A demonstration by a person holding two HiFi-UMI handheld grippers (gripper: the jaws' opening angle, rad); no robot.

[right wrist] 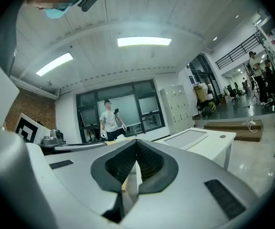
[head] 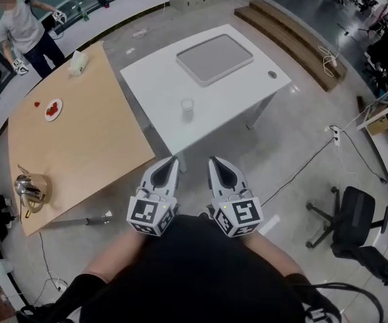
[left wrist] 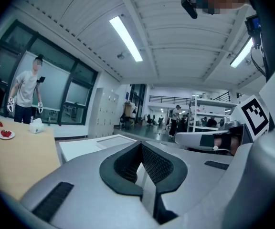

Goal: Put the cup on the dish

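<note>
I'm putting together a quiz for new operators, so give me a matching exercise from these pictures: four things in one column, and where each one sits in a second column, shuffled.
Things
1. cup
2. grey tray
3. small plate
4. office chair

Places
A. on the floor, right of the white table
B. on the wooden table, with red bits on it
C. white table, near side
D. white table, far side

Pairs: 1-C; 2-D; 3-B; 4-A

Cup (head: pixel 187 108) clear, glassy; white table (head: pixel 155 106) smooth, matt; neighbouring table (head: pixel 79 140) wood-look; floor (head: pixel 302 147) glossy.
</note>
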